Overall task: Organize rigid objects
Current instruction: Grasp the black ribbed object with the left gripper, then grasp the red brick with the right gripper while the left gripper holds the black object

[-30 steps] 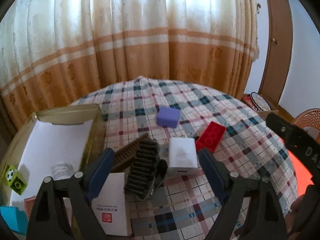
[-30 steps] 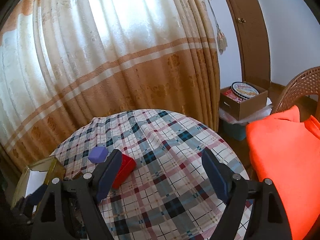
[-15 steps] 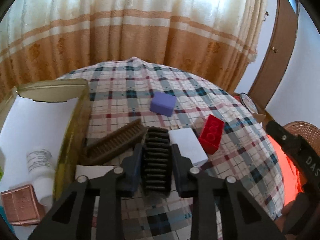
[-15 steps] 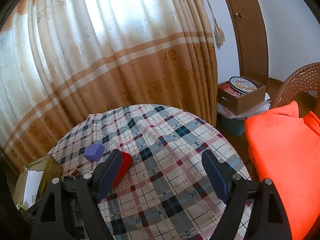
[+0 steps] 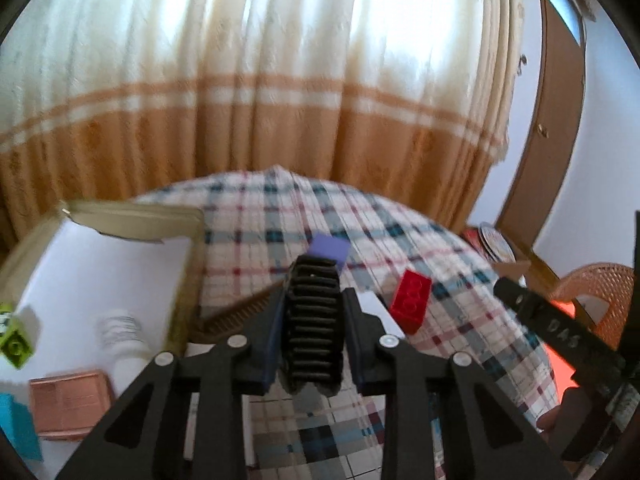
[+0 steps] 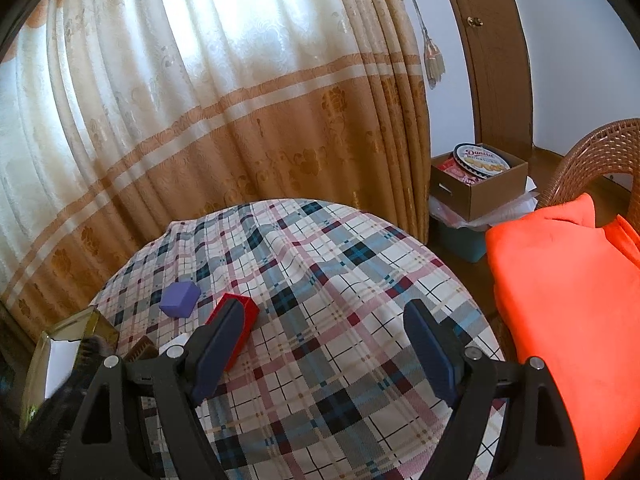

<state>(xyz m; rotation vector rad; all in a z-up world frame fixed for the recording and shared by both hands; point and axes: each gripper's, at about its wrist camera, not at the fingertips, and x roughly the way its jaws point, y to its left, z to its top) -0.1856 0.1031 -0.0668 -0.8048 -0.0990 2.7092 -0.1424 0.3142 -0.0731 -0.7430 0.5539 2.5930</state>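
While the left gripper (image 5: 312, 322) clamps the black ribbed piece (image 5: 313, 312) above the counter (image 5: 460, 344) beside the box (image 5: 188, 276), the right gripper (image 6: 324, 344) hangs wide and empty, so the carry-to-box step seems underway, needing a leftward move over the box wall.

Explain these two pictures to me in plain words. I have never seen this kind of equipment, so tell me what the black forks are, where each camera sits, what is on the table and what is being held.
There is no robot here. A person holds a pair of hand-held tongs in each hand, and a wide-angle camera on each looks forward along its two fingers.

In the left camera's picture, the left tongs are shut on a black ribbed comb. To their left sits an open box that already holds a few small items. On the checked tablecloth lie a purple block, a red brick and a brown comb.

In the right camera's picture, the right tongs hang open over the table, holding nothing.
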